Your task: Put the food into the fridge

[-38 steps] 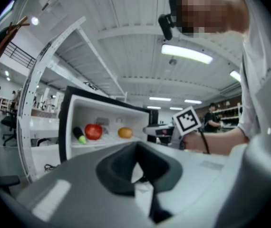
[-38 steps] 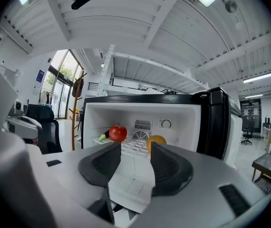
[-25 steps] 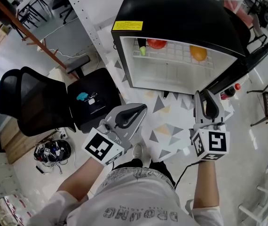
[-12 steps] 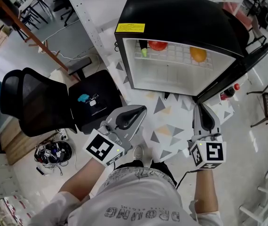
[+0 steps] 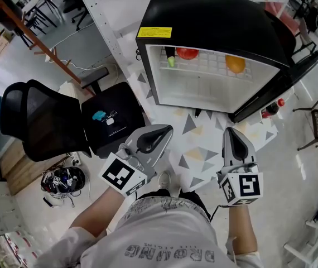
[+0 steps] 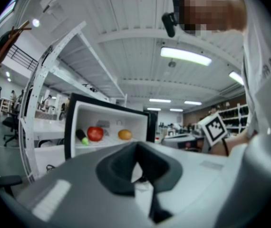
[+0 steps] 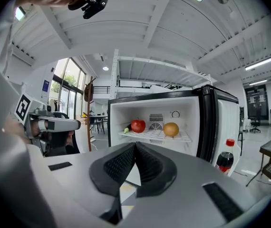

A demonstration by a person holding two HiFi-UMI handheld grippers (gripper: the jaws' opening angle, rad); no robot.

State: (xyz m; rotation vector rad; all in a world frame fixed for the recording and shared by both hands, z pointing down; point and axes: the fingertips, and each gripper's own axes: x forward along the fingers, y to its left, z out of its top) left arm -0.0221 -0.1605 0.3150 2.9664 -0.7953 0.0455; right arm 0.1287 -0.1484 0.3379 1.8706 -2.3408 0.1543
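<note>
Holds left gripper (image 5: 169, 128) with jaws pressed together, empty. Has just closed right gripper (image 5: 228, 130) jaws together on nothing, near open fridge (image 5: 215, 15). Shows red apple (image 5: 187, 53) and orange (image 5: 235, 64) on its wire shelf (image 5: 206, 66).

The fridge (image 5: 215, 15) contains one white wire shelf (image 5: 206, 66). Resting on it, left to right: a dark green-tipped item (image 5: 170, 58), a red fruit (image 5: 187, 53) and an orange fruit (image 5: 235, 64), the last well apart. On the floor (image 5: 19, 60), a triangle-patterned mat (image 5: 201, 149) lies around the fridge's foot. A black office chair (image 5: 42, 121) stands beside the mat, with a cable bundle (image 5: 61, 178) near it.
</note>
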